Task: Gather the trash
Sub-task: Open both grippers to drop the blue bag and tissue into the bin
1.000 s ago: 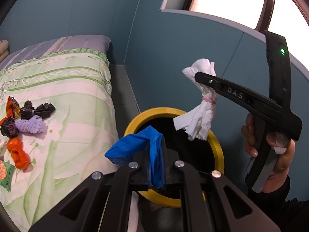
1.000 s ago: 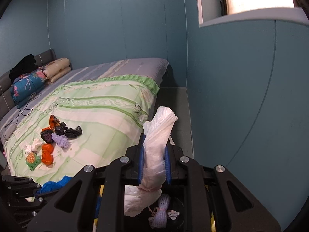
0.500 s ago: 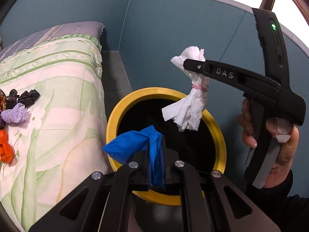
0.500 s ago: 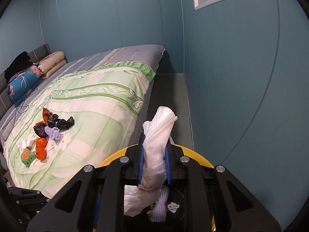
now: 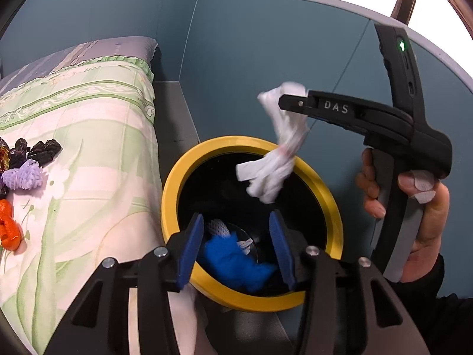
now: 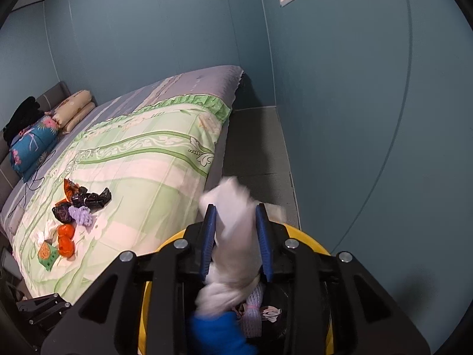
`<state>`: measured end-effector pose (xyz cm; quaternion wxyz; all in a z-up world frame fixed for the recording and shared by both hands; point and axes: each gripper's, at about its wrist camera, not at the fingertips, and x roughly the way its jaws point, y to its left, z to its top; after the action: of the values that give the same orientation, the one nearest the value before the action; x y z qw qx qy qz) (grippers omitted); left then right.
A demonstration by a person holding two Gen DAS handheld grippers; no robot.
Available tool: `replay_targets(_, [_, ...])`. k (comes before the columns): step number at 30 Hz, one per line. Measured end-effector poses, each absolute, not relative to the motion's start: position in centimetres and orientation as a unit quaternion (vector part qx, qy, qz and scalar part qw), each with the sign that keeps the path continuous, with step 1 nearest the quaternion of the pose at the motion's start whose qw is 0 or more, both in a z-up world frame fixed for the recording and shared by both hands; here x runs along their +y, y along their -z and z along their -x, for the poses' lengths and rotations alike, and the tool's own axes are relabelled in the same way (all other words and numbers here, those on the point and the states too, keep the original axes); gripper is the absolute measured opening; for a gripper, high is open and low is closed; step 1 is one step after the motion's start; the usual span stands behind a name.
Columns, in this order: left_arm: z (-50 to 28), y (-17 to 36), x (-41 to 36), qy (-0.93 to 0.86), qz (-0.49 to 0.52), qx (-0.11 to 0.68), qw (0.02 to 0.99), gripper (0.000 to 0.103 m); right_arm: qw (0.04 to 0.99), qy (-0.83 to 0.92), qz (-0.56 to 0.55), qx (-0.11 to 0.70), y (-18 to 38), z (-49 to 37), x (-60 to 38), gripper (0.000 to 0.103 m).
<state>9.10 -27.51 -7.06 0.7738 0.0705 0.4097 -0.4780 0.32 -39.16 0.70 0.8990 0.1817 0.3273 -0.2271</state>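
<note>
Half a second ago the left tool (image 5: 236,238) pinched the blue glove (image 5: 233,259) between its pads; now its jaws stand wide apart and the glove lies loose inside the yellow-rimmed bin (image 5: 171,195), below the tips; the right tool (image 6: 236,241) has also spread its jaws since then, and the white tissue wad (image 6: 233,242) sits blurred between the blue pads, no longer squeezed, whether it still touches them I cannot tell; in the left view the same wad (image 5: 275,159) hangs under the right tool (image 5: 291,103), above the bin's mouth; the person's right hand (image 5: 414,216) grips that tool's handle

Counts: two tools, both open; one bin, standing on the floor just beside the bed (image 6: 142,153); inside it one blue glove, one white net bundle (image 6: 254,310) and some small paper scraps; one tissue wad over it; on the bed's green quilt a cluster of remaining trash: two orange pieces (image 6: 65,239), one purple net ball (image 6: 82,215), one black wrapper (image 6: 94,198), one dark crumpled piece (image 6: 60,212), one orange foil wrapper (image 6: 68,188), one green packet (image 6: 47,256) and one white tissue (image 6: 47,230); at the bed's head one blue floral pillow (image 6: 29,148) and two cream ones (image 6: 75,111)
</note>
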Motion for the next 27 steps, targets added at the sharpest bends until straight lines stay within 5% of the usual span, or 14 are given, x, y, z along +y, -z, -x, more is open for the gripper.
replay_targets(16, [-12.2, 3.3, -21.3, 0.425, -0.041, 0.373, 0.824, 0.053, 0.918, 0.193, -0.166, 0.304, -3.0, -1.3, -36.3, 0.033])
replay_targets(27, [-15.5, -0.7, -12.5, 0.334, -0.004, 0.331, 0.882, 0.070, 0.943, 0.115, -0.114, 0.291, -6.1, -6.1, -29.4, 0.056])
